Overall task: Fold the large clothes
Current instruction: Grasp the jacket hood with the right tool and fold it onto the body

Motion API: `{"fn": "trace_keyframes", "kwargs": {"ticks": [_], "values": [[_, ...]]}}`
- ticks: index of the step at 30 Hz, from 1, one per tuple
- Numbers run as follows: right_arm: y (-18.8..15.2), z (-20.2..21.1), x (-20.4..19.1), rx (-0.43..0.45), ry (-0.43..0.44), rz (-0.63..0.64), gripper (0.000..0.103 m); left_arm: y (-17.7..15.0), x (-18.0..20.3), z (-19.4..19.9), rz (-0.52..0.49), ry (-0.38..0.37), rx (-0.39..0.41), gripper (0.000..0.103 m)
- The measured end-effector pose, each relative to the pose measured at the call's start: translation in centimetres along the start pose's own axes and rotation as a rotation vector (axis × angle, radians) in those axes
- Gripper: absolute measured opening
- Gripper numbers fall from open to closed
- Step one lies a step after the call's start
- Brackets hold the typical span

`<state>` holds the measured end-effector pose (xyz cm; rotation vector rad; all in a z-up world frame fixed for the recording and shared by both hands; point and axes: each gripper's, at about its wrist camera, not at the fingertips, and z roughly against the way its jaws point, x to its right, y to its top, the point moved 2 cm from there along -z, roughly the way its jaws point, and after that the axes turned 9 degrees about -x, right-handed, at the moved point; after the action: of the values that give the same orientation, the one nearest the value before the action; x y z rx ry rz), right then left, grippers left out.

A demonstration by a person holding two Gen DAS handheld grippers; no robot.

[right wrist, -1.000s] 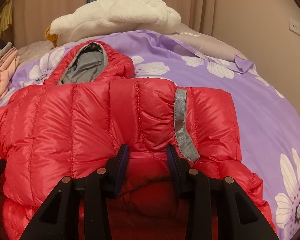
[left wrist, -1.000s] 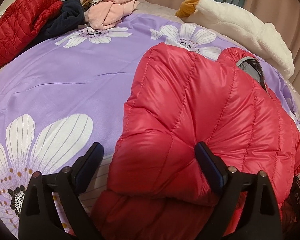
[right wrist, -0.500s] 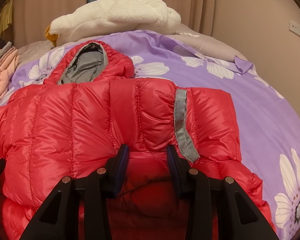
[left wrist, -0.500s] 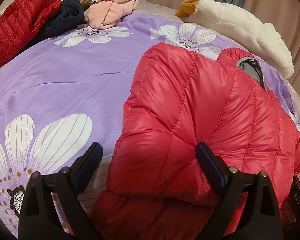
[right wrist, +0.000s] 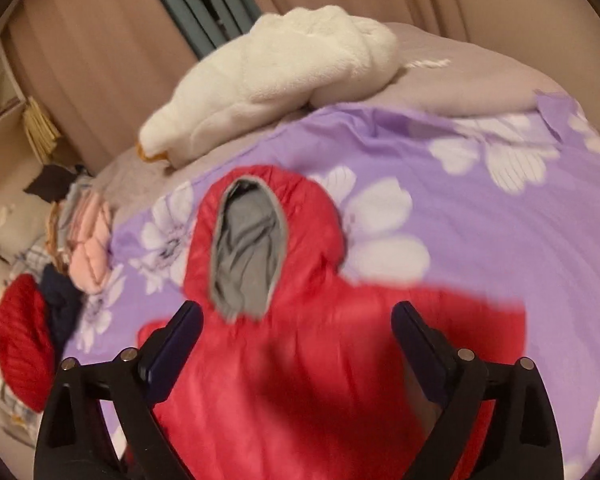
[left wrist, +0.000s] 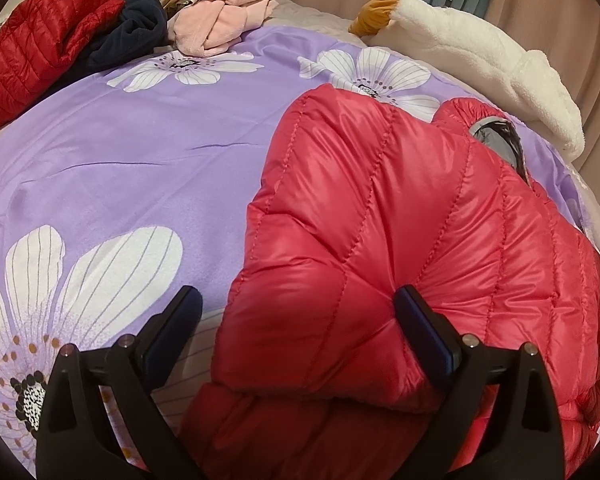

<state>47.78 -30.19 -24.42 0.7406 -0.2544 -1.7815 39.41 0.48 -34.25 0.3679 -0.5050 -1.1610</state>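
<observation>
Now the red down jacket lies on the bed's purple flowered duvet cover, its side panel already folded over the body and its grey-lined hood pointing toward the white plush goose at the far edge; the left gripper stands spread wide over the near corner of the fold, one finger over the bare cover and the other pressed against the puffy quilting, so it pinches nothing; the right gripper is likewise spread wide, hovering above the jacket just short of the hood, and its view is smeared, so I cannot tell whether it touches the fabric.

What could go wrong, as I judge it: the shell is slick and the filling springy, so with neither gripper clamping it the folded panel may creep back open or slide off; a grab at the hood that takes only the outer shell could drag the whole jacket across the smooth cover rather than turn the hood down; a wide-open finger might also catch the duvet cover along with the jacket edge and bunch it into the fold; trapped air may leave the bundle bulging unless it is pressed flat.

A pile of other clothes, among them a dark red quilted jacket and pink garments, sits well apart at the far left.
</observation>
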Motion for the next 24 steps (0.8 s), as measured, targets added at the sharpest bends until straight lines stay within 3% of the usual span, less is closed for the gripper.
{"fn": "trace_keyframes", "kwargs": {"ticks": [2, 5, 10, 12, 14, 16, 17, 21, 24], "values": [[2.1, -3.0, 0.1, -0.050, -0.044, -0.022, 0.095, 0.0, 0.0, 0.0, 0.000, -0.001, 0.001, 0.098], [3.4, -6.6, 0.7, -0.099, -0.041, -0.078, 0.095, 0.1, -0.1, 0.0, 0.005, -0.009, 0.001, 0.099], [4.5, -12.7, 2.5, -0.231, 0.057, -0.253, 0.095, 0.2, -0.1, -0.1, 0.010, -0.021, 0.004, 0.101], [4.2, -12.7, 2.4, -0.158, 0.047, -0.257, 0.097, 0.2, -0.1, -0.2, 0.011, -0.022, 0.005, 0.102], [3.8, -12.8, 1.0, -0.135, -0.008, -0.165, 0.085, 0.2, -0.2, -0.2, 0.013, -0.025, 0.004, 0.102], [3.6, -12.9, -0.3, -0.138, -0.045, -0.084, 0.029, 0.2, -0.2, -0.2, 0.014, -0.027, 0.003, 0.102], [3.5, -12.9, -0.6, -0.146, 0.000, -0.067, 0.019, 0.2, -0.2, -0.2, 0.014, -0.027, 0.003, 0.102], [3.0, -10.0, -0.9, -0.055, 0.051, -0.050, 0.013, 0.2, -0.1, -0.2, 0.013, -0.025, 0.003, 0.102], [2.8, -6.9, -2.4, 0.015, 0.020, 0.052, 0.013, 0.2, -0.2, -0.2, 0.012, -0.025, 0.002, 0.102]]}}
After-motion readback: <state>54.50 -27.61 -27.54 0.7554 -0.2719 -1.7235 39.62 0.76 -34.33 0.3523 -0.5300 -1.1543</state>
